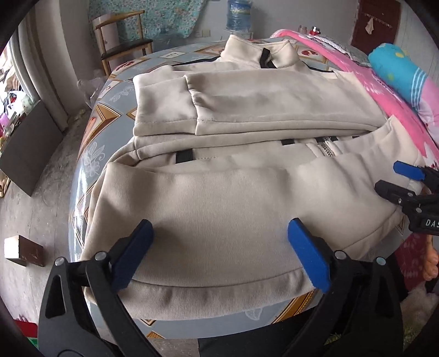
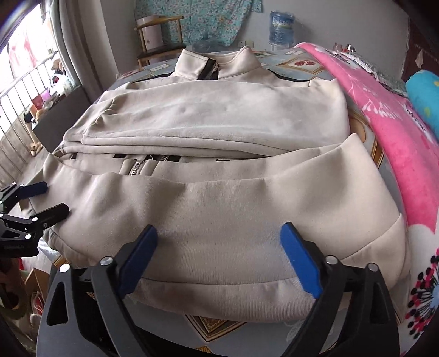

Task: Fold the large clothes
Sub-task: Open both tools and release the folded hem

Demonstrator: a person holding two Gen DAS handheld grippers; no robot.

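Observation:
A large beige zip-up jacket (image 1: 233,197) (image 2: 219,197) lies flat on the patterned table (image 1: 109,115), its collar (image 1: 260,52) at the far end. Both sleeves (image 1: 247,104) are folded across the chest, and the lower body is doubled up over the zip (image 1: 326,148). My left gripper (image 1: 219,228) (image 2: 53,199) hovers open over the near folded edge on the left side, with only fabric below its blue pads. Beside it, my right gripper (image 2: 219,230) (image 1: 389,177) stands open over the same edge on the right side, holding nothing.
A pink blanket (image 1: 384,90) and a blue bundle (image 1: 397,68) lie along the table's right side, touching the jacket. Beyond the far end are a wooden chair (image 1: 123,41) and a water bottle (image 1: 238,13). A dark board (image 1: 30,148) and a wooden block (image 1: 24,250) are on the floor at left.

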